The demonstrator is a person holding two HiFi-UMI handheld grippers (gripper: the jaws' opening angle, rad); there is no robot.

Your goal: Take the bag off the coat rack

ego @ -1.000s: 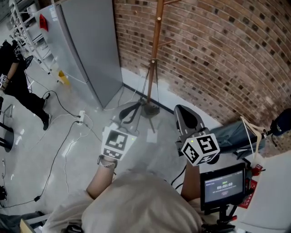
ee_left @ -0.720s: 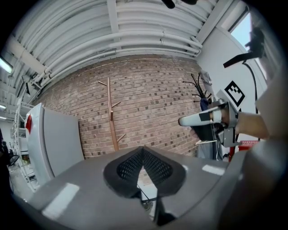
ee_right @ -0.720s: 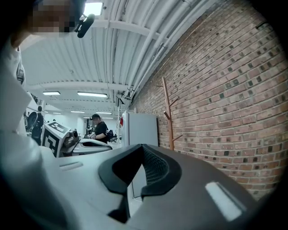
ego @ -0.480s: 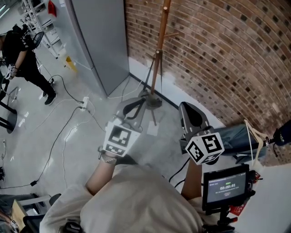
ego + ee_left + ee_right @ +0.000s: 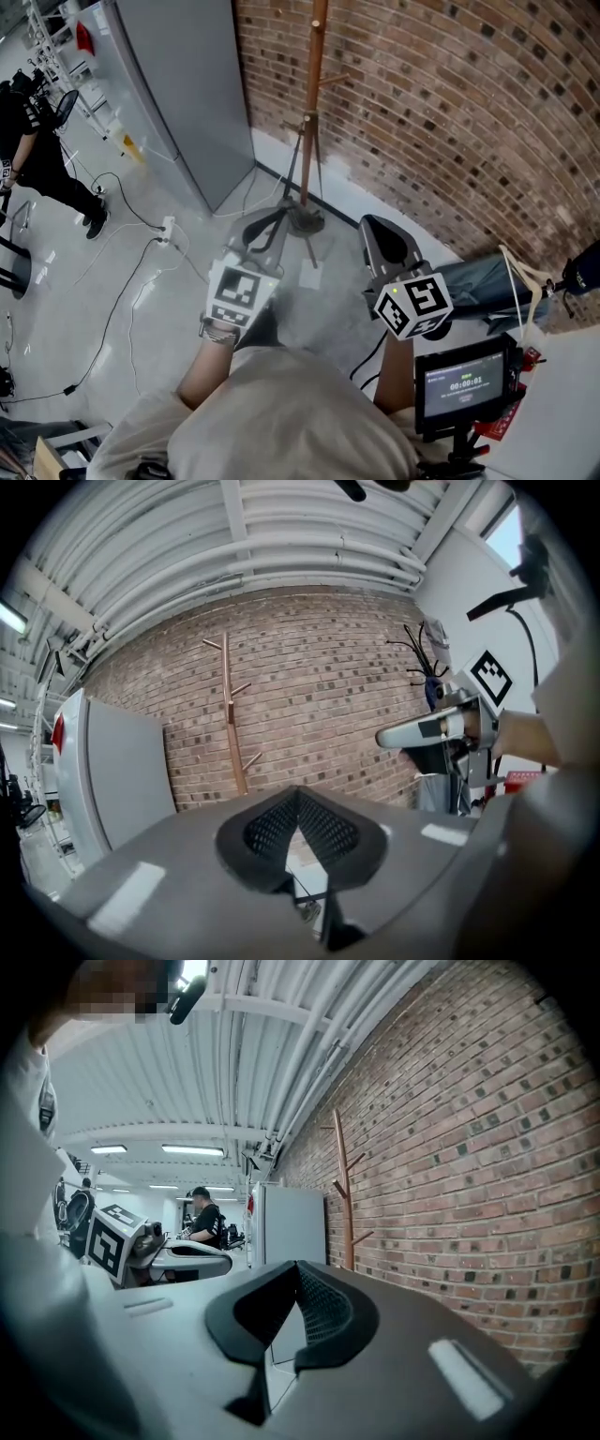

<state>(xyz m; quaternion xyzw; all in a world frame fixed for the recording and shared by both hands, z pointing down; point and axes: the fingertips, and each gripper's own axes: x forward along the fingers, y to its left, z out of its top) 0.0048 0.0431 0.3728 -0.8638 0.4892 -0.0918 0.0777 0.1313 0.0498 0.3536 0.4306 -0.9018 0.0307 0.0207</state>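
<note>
A bare wooden coat rack (image 5: 310,103) stands against the brick wall, and no bag hangs on the pegs that show. It also appears in the left gripper view as the coat rack (image 5: 230,722) and in the right gripper view as the coat rack (image 5: 347,1200). A blue denim thing with pale straps (image 5: 491,277) lies at the right by the wall. My left gripper (image 5: 269,225) is shut and empty, pointing at the rack's foot. My right gripper (image 5: 384,238) is shut and empty too, right of the rack. Both sets of jaws meet with nothing between them: left gripper (image 5: 298,795), right gripper (image 5: 298,1271).
A tall grey cabinet (image 5: 184,86) stands left of the rack. Cables and a power strip (image 5: 168,235) lie on the floor. A person in black (image 5: 32,150) stands at the far left. A small screen (image 5: 463,384) on a stand sits at the lower right.
The head view has swung slightly back and forth. Both grippers stay shut and keep nearly the same place before the rack.
</note>
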